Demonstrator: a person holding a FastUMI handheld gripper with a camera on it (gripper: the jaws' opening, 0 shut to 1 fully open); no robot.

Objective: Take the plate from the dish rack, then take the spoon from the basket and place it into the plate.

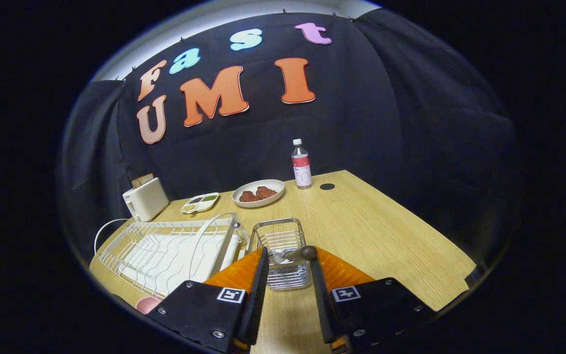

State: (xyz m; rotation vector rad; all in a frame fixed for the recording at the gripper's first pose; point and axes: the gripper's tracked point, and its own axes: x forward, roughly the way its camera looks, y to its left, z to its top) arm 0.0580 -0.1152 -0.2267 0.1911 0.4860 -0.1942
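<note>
Now the hand-held gripper [289, 263] hovers level, fingers parted, straddling the spoon [294, 255] atop the basket [281, 241].

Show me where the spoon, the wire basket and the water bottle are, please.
spoon [307, 253]: gripper view, on its dark handle end, between the hand-held gripper's open fingers.
wire basket [277, 236]: gripper view, on its back wall.
water bottle [301, 169]: gripper view, on its label.

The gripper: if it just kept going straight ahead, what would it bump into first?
Probably the spoon lying across the wire basket, just ahead of the open gripper; depth is hard to judge.
</note>
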